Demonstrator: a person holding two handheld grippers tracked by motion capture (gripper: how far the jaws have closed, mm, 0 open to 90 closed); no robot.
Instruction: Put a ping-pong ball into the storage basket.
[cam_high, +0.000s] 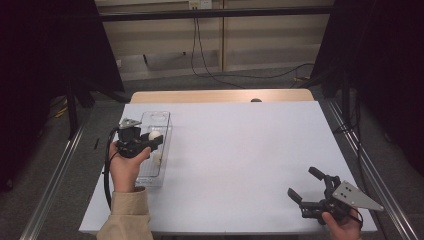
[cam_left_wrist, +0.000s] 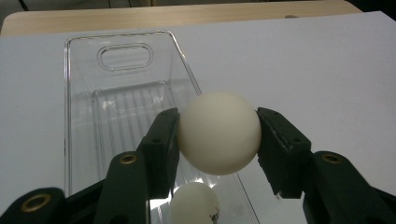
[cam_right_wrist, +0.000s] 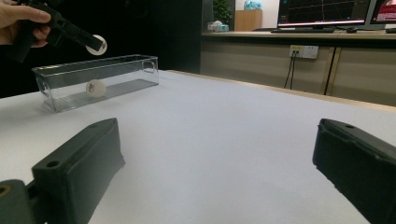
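Now the left gripper pinches a white ping-pong ball above the clear plastic bin, where another ball already lies. Best to lower inside the walls before letting go, so it won't bounce out. Farther off, the right gripper rests spread, holding nothing.

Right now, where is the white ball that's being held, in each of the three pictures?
High view: the held ball sits left of centre, over the clear tray.
Left gripper view: it is at the centre, pinched between the two black jaws.
Right gripper view: it is top left, above the tray.
Shared landmark: the clear tray with a second ball inside.
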